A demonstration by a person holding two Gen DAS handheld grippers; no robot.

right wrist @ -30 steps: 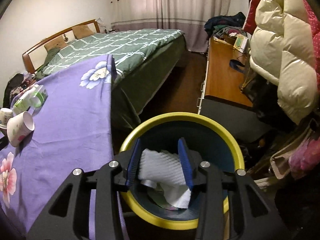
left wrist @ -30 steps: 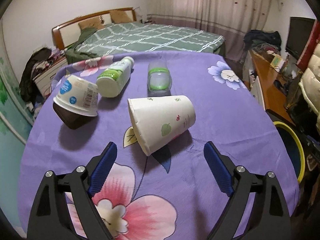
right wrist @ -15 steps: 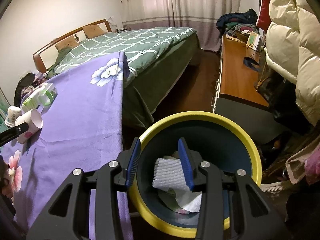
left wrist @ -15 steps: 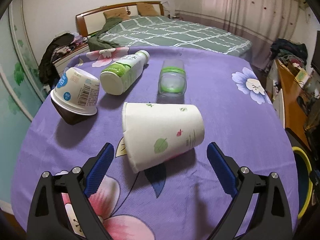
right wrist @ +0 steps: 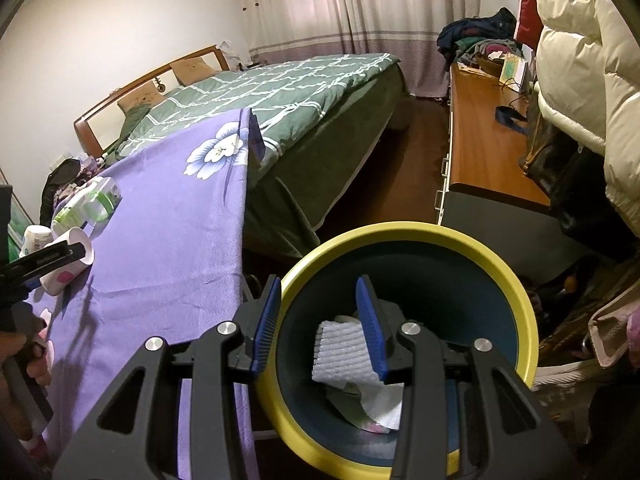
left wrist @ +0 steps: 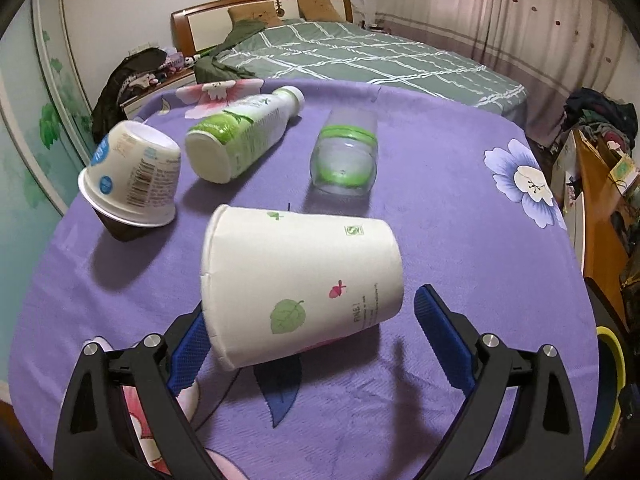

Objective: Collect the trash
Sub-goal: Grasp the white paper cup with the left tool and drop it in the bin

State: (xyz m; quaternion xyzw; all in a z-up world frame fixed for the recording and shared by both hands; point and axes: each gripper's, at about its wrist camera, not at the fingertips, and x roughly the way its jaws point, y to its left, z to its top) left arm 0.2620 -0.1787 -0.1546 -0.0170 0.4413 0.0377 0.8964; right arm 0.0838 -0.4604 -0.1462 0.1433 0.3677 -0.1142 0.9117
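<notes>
Behind the paper cup (left wrist: pixel 300 284), the wide-open left gripper (left wrist: pixel 316 340) partly hides; right gripper (right wrist: pixel 318 320) gapes empty.

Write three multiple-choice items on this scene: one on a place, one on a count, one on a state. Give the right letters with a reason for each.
1. Where is the paper cup?
A. between the open fingers of the left claw
B. inside the bin
C. on the bed

2. How many pieces of trash lie on the purple tablecloth?
A. two
B. four
C. six

3. How does the right claw stand?
A. clamped on a bottle
B. holding nothing, above the yellow-rimmed bin
C. flat on the table

Answers:
1 A: the cup lies on its side between the blue pads.
2 B: paper cup, yogurt cup, white bottle, clear bottle.
3 B: its fingers are apart, with the foam sheet lying below in the bin.
</notes>
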